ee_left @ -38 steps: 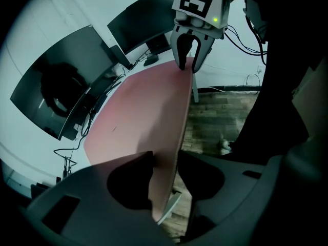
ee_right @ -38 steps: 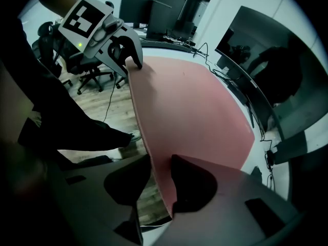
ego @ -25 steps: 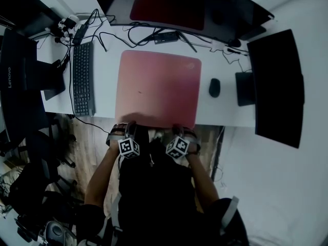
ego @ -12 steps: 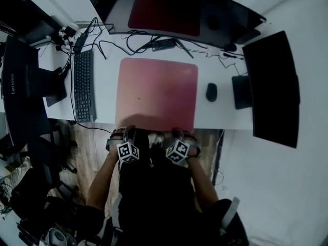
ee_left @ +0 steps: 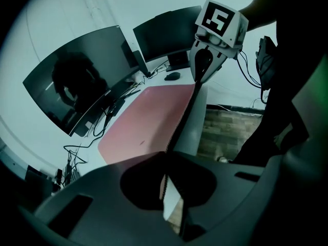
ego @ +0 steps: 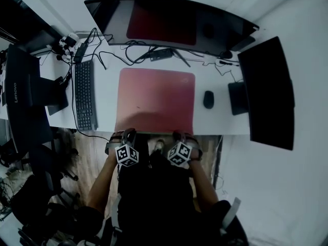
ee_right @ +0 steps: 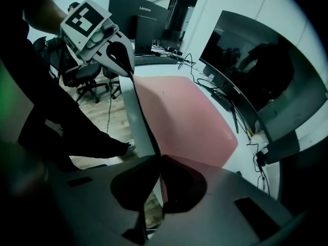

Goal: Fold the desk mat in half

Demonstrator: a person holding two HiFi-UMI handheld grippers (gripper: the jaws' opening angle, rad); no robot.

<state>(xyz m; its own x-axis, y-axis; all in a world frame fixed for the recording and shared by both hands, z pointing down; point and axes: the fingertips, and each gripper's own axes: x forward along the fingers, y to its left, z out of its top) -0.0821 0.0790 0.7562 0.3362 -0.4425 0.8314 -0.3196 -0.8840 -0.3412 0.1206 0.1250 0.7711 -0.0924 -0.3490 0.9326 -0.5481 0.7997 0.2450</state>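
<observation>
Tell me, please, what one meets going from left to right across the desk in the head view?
Lenovo monitor → keyboard → desk mat → mouse → right-hand monitor

The left gripper (ego: 128, 135) and the right gripper (ego: 179, 136) each carry a white cube printed with black square markers, set on a rounded grey housing. Seen close, their jaw bodies are matte dark grey plastic with rectangular slots moulded in. The person wears a black top (ego: 154, 188) that leaves the forearms bare.
</observation>
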